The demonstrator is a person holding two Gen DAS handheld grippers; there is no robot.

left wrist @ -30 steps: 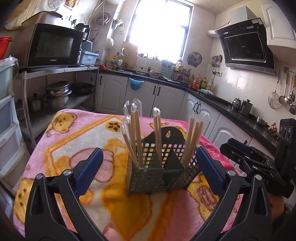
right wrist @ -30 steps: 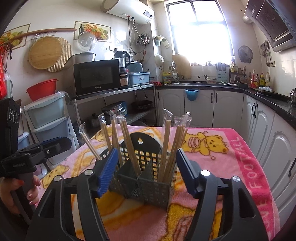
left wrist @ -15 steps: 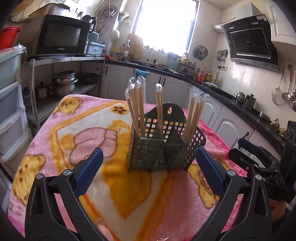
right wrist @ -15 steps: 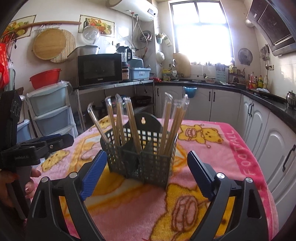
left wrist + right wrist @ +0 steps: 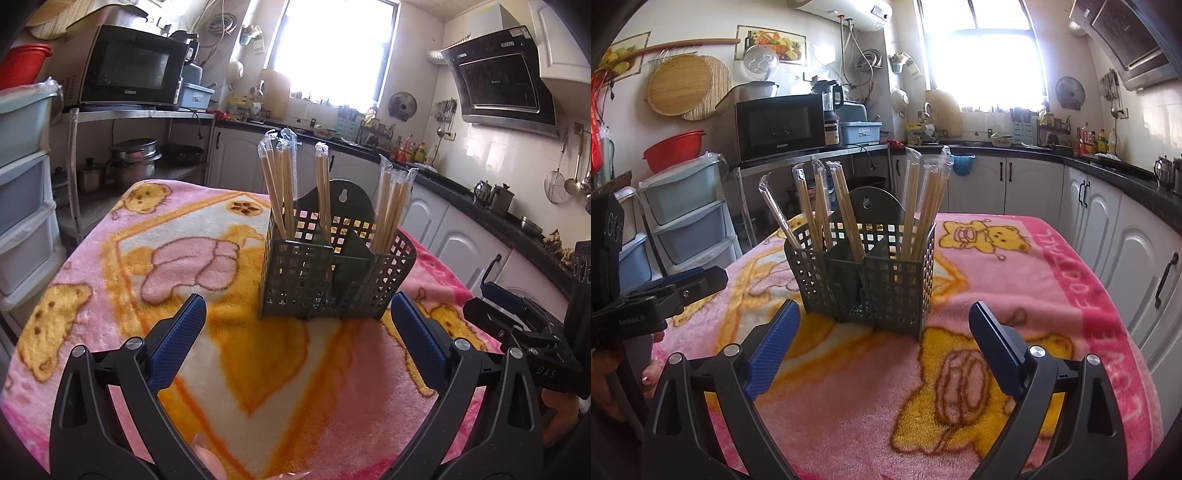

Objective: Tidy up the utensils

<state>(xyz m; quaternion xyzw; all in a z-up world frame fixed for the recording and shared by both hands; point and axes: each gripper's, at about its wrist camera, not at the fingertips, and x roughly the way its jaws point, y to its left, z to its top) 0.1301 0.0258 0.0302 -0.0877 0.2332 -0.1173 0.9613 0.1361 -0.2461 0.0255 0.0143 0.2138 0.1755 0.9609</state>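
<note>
A: Status req. Utensil location?

B: Wrapped chopstick pairs point(image 5: 391, 210) are seen standing in the slotted caddy point(image 5: 332, 280), which is set upright on the pink blanket point(image 5: 92, 258) covering the bench, approx. mid-surface. Pairs are spread over the compartments: a cluster at one end, a single pair near the middle, a second cluster at the other end. Exact compartment per pair can't be told through the mesh.

A: Loose items outside the caddy?

B: None are visible on the blanket in either wrist view. The nearest bench edge is hidden by the gripper bodies, so that strip is unconfirmed.

A: Gripper cond.?

B: Left gripper point(image 5: 295, 339): fingers spread wide, nothing between them, positioned short of the caddy front. Right gripper point(image 5: 882, 343): jaws are opening, nothing between the pads, likewise just short of the caddy. No contact w/ caddy or chopsticks is shown by either.

A: Progress est.?

B: Sorting is judged essentially complete: all visible pairs are stowed upright, both units are unloaded. Remaining work, if any, is judged limited to evening out the leaning pairs or clearing the bench.
</note>
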